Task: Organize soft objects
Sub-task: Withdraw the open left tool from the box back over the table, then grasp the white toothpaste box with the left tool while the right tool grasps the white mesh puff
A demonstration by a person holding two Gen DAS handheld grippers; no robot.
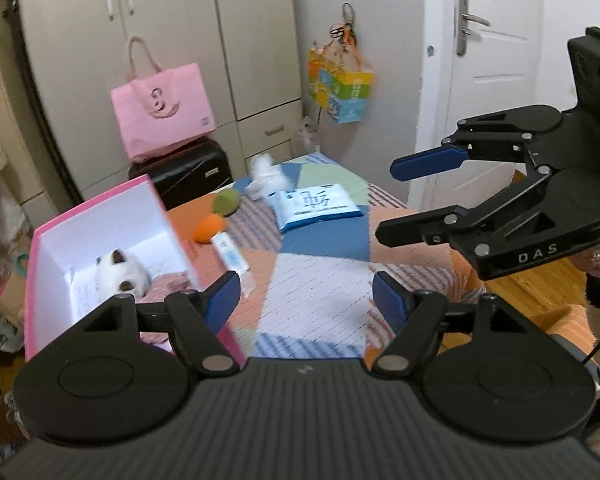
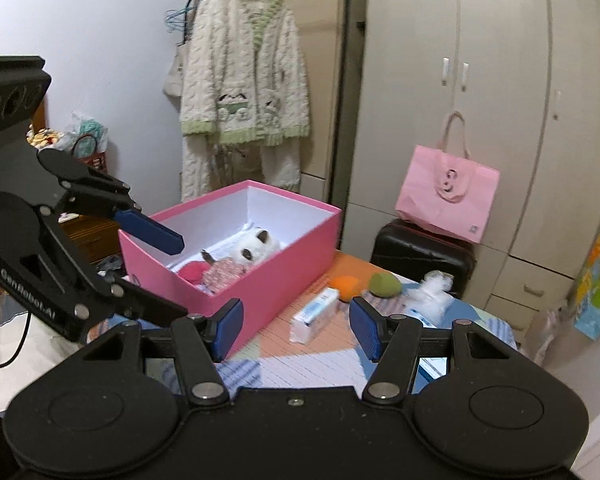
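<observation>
Left gripper [image 1: 306, 296]: nearest in the left wrist view; fingers [image 1: 222, 294] spread apart, nothing between them, hanging over the patchwork cloth just beside the box's near corner.
Right gripper [image 2: 296, 326]: fingers [image 2: 364, 328] also apart and empty, above the striped patch of the cloth; from the left wrist view it shows at the right, turned on its side.
Bench [image 1: 312, 280]: covered by a patchwork cloth of orange, blue, green and striped squares.
Pink box [image 2: 284, 276]: open, white inside, on the bench's left part. Inside lie a white plush cat with dark ears [image 2: 256, 248], a floral fabric piece [image 2: 224, 272] and something red and fuzzy [image 2: 192, 272].
White carton [image 2: 314, 314]: flat on the cloth, just beside the box's long wall.
Orange ball [image 1: 207, 229]: beyond the carton, near the box.
Green ball [image 1: 226, 202]: just behind the orange one, close to it.
Wet-wipes pack [image 1: 320, 206]: blue and white, flat, right of the balls.
White fluffy toy [image 1: 266, 176]: at the bench's far edge, blurred.
Black suitcase [image 2: 422, 256]: behind the bench, a pink tote bag [image 2: 446, 196] standing on it.
Wardrobe [image 2: 480, 80]: beige doors at the back.
</observation>
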